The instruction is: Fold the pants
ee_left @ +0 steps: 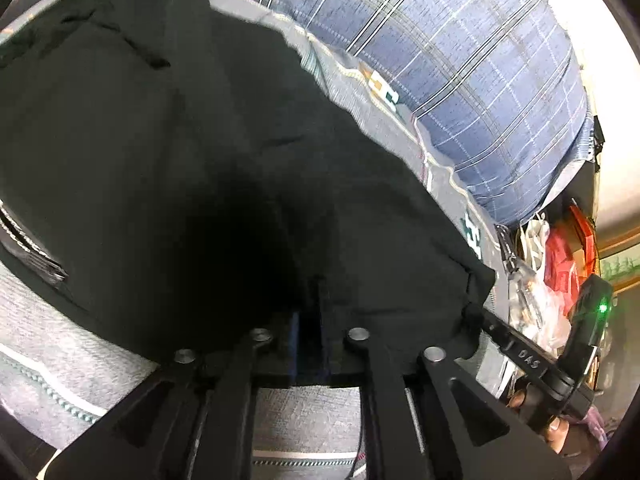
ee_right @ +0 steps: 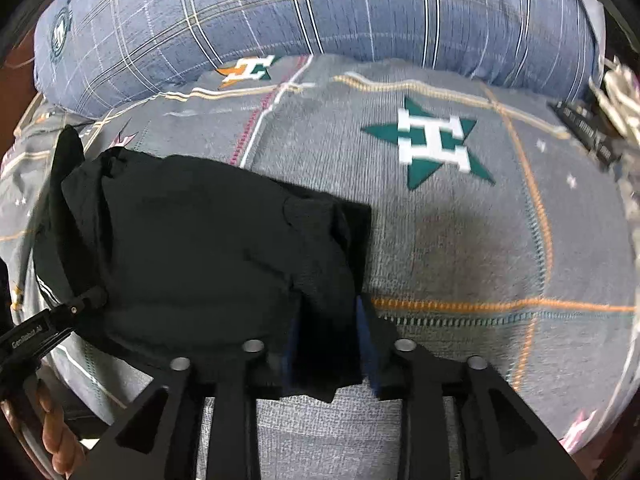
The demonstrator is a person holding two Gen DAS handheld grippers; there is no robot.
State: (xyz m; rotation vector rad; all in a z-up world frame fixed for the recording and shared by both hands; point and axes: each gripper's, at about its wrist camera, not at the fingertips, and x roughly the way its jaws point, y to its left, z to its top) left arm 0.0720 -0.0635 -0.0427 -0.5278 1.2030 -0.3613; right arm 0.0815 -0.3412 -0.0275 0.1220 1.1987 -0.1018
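Observation:
Black pants [ee_right: 200,240] lie folded in a thick bundle on a grey bedsheet [ee_right: 460,232] printed with green stars. My right gripper [ee_right: 328,304] stands over the bundle's near right corner, jaws apart, with a flap of black cloth loose between its blue pads [ee_right: 366,328]. In the left wrist view the pants [ee_left: 200,140] fill most of the frame. My left gripper [ee_left: 310,284] points down onto them with only a narrow slit between its fingers; the cloth under the tips is in deep shadow. Each view shows the other gripper at the bundle's edge.
A blue plaid pillow [ee_right: 320,8] lies across the far side of the bed, just beyond the pants. Plastic bags and clutter [ee_left: 552,272] pile up past the bed's edge in the left wrist view. A hand [ee_right: 56,432] holds the left gripper's handle.

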